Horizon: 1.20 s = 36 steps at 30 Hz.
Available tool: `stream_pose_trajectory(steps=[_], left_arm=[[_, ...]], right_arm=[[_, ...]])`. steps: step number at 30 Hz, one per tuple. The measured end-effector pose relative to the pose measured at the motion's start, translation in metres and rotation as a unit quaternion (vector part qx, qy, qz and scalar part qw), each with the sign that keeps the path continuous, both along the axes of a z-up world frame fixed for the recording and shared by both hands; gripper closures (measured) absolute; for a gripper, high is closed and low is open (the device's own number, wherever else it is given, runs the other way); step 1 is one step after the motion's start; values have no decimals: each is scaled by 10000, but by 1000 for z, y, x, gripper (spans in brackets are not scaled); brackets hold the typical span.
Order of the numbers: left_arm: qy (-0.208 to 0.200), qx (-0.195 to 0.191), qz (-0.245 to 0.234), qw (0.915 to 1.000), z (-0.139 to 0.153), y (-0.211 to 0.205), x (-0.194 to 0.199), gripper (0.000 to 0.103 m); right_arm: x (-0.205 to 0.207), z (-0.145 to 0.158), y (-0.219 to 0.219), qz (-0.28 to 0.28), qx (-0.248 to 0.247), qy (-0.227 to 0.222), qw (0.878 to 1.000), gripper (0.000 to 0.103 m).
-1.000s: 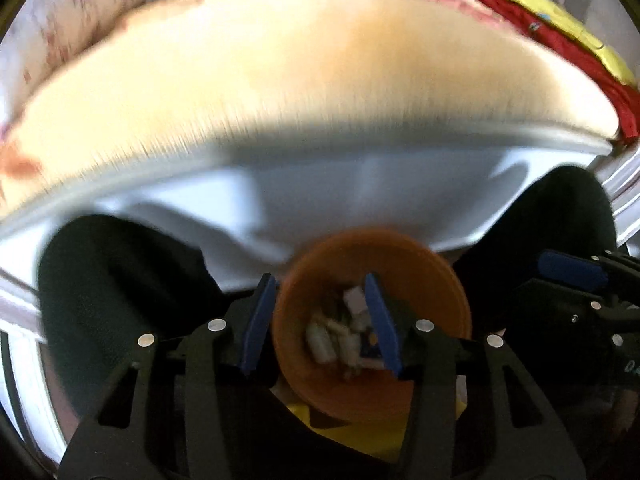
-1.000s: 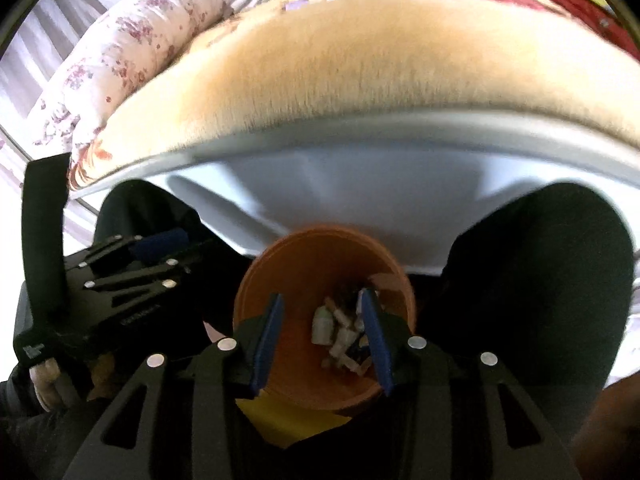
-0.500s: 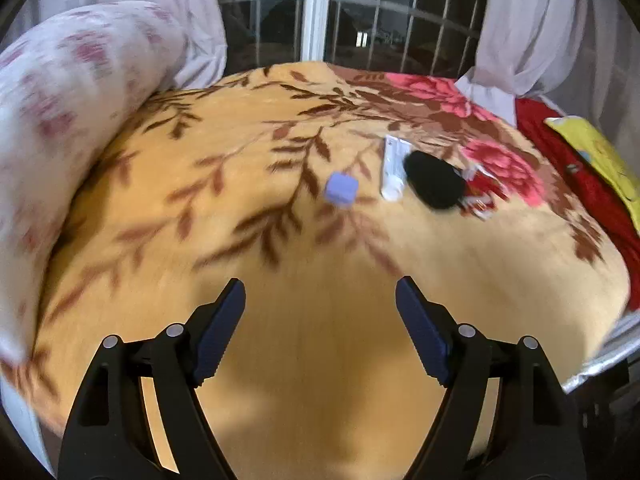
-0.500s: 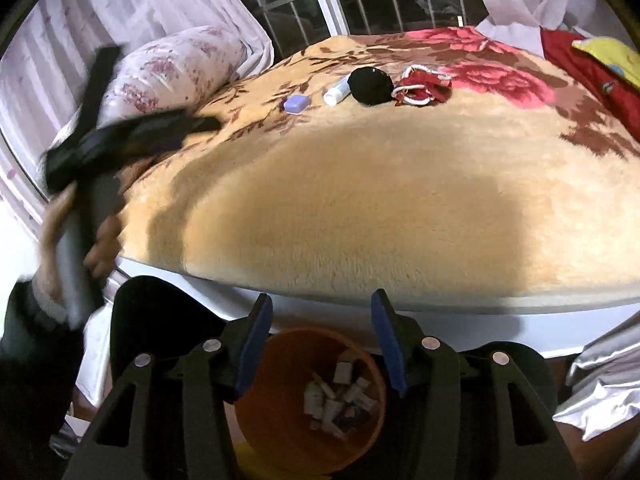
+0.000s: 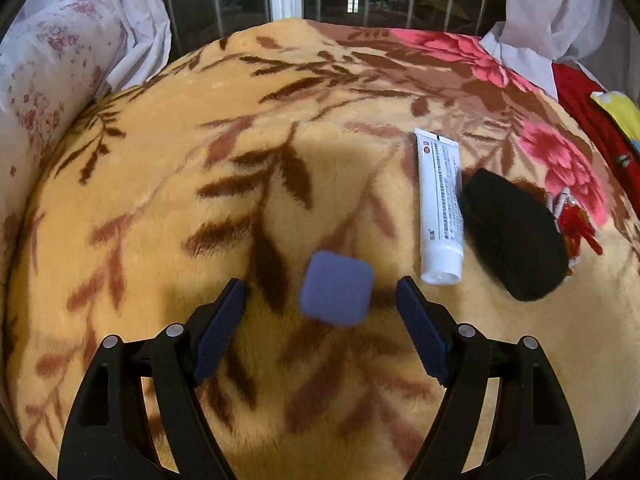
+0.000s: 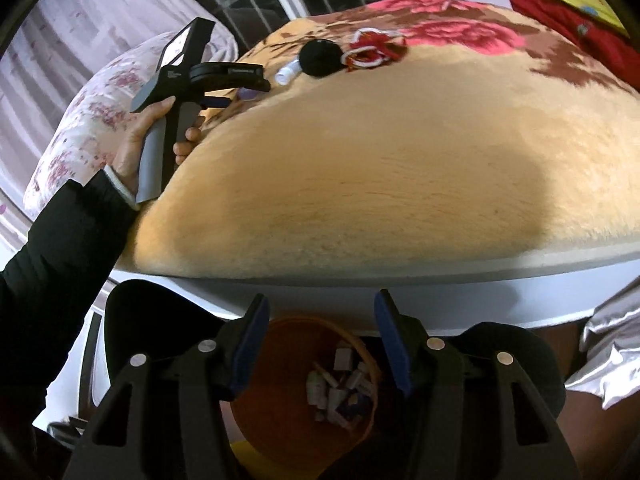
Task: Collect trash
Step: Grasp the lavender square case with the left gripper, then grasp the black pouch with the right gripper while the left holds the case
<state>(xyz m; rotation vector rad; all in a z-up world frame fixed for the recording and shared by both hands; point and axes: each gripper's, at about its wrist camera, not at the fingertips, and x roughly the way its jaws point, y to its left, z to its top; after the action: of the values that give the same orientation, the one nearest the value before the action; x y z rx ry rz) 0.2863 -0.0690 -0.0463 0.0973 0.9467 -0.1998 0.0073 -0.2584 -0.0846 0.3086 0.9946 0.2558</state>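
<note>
lying on the plush blanket (image 5: 160, 200), the small purple block (image 5: 336, 289) sits just ahead of the left gripper (image 5: 320, 300), between its spread fingertips and apart from both. it looks light, rounded and probably rubbery, so a squeeze across its flat sides should hold; the soft pile may let it sink or roll. the white tube (image 5: 439, 208) and black pouch (image 5: 516, 236) lie to its right. the right gripper (image 6: 320, 312) hangs released and empty above the orange bin (image 6: 256, 408) with its scraps.
</note>
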Motion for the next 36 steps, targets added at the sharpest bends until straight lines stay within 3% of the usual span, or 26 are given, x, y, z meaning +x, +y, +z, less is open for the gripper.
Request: stream_pose_trajectory(steps=[4,10,13,18,22,27,32,34,36], left_arm=[[-50,304,-61,9995,-5,-9,1,30],[-124,565,-46,9983,-8,-14,6,43],[-237,554,-173,9980,-6,-17,0,69],[-415,811,-145,9957,-2,-23,-14,69],[-268,577,-9,9980,4,-6,-33,69],[-146,155,65,9998,-1,24,-56,69],[-281,510,106,9982,-5,12,-58,69],[-300,522,108,9981,-5,13,-58,69],[-282,382,120,9988,-5,17,-57,69]], right_arm=[[0,-3,-1,-16,55,48,10000,48],[-2,-4,8,48,52,74,9999,48],[-6,-1,13,51,42,59,10000,47],[-9,16,16,48,-74,-110,9999,44],[3,42,13,132,-390,-377,9984,43],[61,79,12,374,-990,-813,9911,37],[156,100,21,666,-1258,-975,9850,35],[192,101,28,771,-1427,-984,9818,25],[231,98,34,829,-1568,-868,9803,24]])
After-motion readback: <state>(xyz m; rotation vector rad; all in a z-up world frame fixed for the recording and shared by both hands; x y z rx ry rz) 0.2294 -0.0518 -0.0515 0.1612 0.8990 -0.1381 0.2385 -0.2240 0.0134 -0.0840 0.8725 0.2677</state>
